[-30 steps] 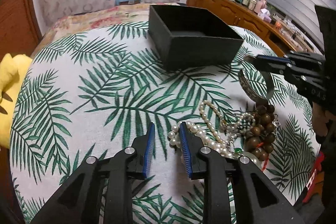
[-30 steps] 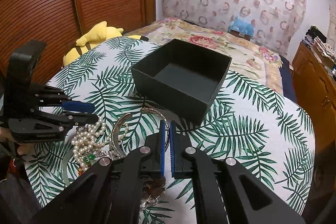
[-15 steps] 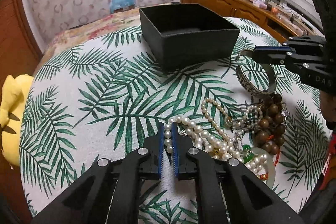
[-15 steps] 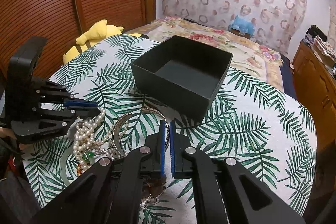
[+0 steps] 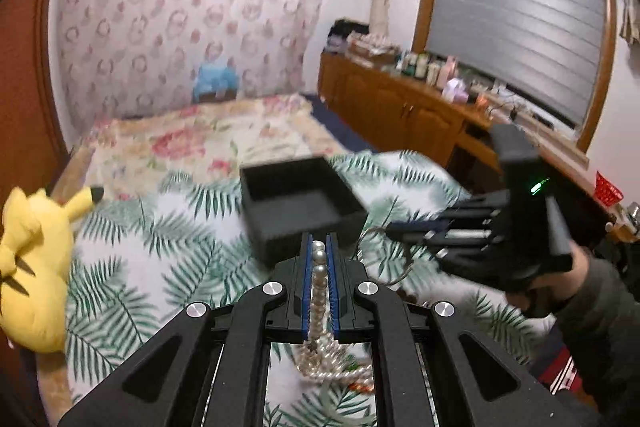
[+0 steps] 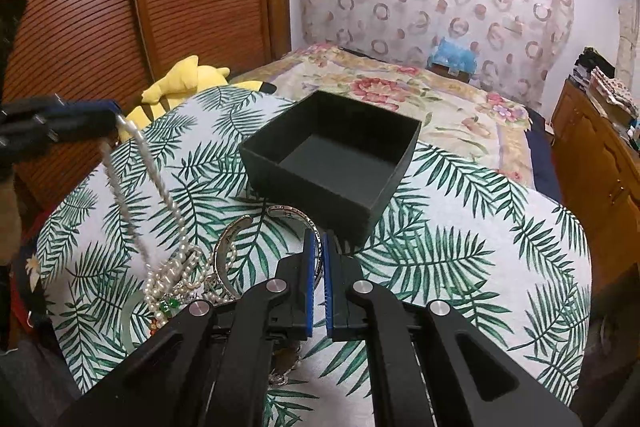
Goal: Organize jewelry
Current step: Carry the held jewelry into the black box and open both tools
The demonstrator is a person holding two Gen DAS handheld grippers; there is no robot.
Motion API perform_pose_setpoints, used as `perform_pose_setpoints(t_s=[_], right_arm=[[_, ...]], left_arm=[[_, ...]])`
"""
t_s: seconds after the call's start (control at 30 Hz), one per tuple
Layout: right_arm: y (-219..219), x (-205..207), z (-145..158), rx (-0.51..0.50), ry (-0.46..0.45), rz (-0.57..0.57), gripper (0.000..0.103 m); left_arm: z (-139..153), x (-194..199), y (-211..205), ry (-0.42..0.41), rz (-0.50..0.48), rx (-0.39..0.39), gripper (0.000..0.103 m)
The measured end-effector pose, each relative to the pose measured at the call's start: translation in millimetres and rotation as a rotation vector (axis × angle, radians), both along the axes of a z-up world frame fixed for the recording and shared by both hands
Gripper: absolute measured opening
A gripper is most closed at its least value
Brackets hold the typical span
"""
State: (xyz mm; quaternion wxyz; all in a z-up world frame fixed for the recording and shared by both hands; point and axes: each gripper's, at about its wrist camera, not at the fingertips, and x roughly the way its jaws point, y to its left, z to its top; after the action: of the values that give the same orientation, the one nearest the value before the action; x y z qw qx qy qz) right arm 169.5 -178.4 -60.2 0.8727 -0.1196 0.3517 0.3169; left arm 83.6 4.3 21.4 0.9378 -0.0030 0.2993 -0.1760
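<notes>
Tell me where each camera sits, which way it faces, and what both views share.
Left wrist: on the left hand-held gripper, raised, facing the black box and bed; its fingers pinch the pearl necklace.
Right wrist: on the right hand-held gripper, low over the table, facing the box; fingers shut on the silver bangle.
Shared: box, necklace, and each other's gripper.

Right gripper (image 6: 318, 247) is sitting closed on a silver bangle (image 6: 298, 217) just before the empty black box (image 6: 332, 163), while the left gripper (image 6: 108, 119) is holding a pearl necklace (image 6: 156, 187) dangling above the jewelry pile (image 6: 176, 283) on the palm-print bench (image 6: 460, 239).
</notes>
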Motion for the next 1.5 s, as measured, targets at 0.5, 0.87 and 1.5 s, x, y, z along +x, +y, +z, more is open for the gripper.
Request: perform_pose_setpoints(t_s=[0.5,0.87,1.5], right_arm=[[-9.0,26.6,35.0,0.011,-0.051,-0.044,0.005],[0.2,64.0,46.7,0.017,-0.076,-0.085,0.005],[18.4,87.4,5.2,0.02,0.0,-0.063,0.011]], left_arm=[[58.6,17.9,-12.7,-0.11,-0.013,0.01,0.006],[99.7,46.2,-8.4,-0.171,0.033,0.003,0.006],[82.5,121.7,-12.8,-0.098,0.11,0.064,0.006]])
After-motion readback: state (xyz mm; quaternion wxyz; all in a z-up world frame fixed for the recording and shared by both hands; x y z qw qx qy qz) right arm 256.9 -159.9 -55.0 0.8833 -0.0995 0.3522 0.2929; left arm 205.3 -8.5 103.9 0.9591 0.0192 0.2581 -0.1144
